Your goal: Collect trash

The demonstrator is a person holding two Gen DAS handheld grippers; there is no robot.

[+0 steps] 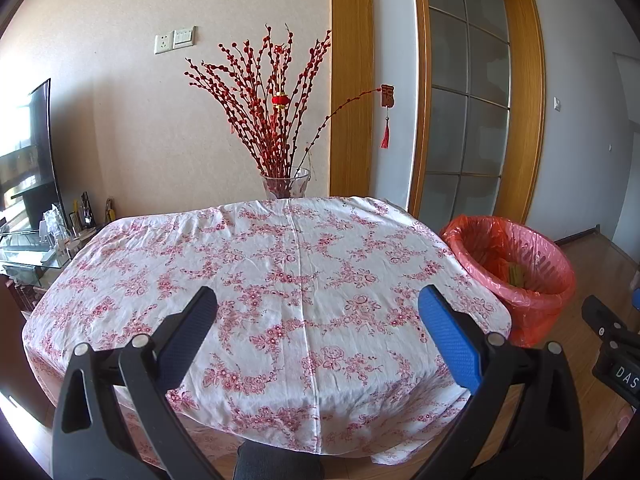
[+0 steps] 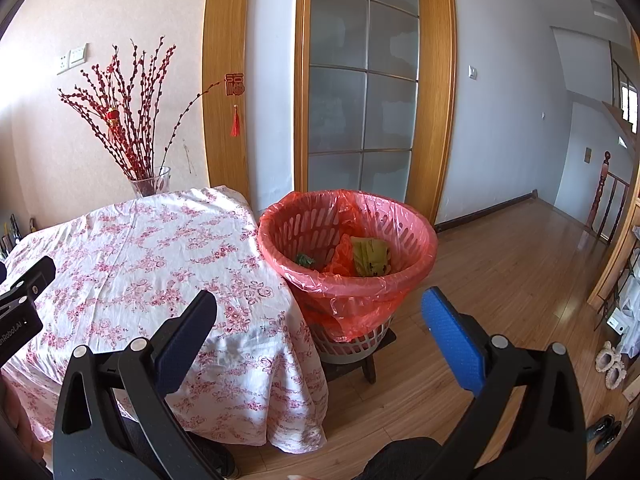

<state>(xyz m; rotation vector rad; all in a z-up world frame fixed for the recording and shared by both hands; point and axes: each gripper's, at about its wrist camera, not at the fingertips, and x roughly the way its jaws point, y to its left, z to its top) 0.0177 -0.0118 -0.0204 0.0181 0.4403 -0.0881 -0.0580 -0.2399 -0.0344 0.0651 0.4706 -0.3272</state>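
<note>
A white slotted bin lined with a red plastic bag [image 2: 348, 248] stands on a low dark stool right of the table; the same bin [image 1: 516, 268] shows at the right of the left wrist view. Inside lie a yellow-green wrapper [image 2: 370, 256] and a small dark green scrap [image 2: 305, 259]. My left gripper [image 1: 318, 304] hangs open over the near part of the flowered tablecloth [image 1: 280, 280], nothing between its fingers. My right gripper [image 2: 319, 306] is open too, held in front of the bin and the table's right corner. No loose trash shows on the cloth.
A glass vase of red branches [image 1: 286, 188] stands at the table's far edge. A TV and glass stand [image 1: 28, 200] sit left. A frosted glass door [image 2: 360, 92] is behind the bin. Wood floor [image 2: 500, 272] stretches right, with slippers [image 2: 610, 364] and shoes near the edge.
</note>
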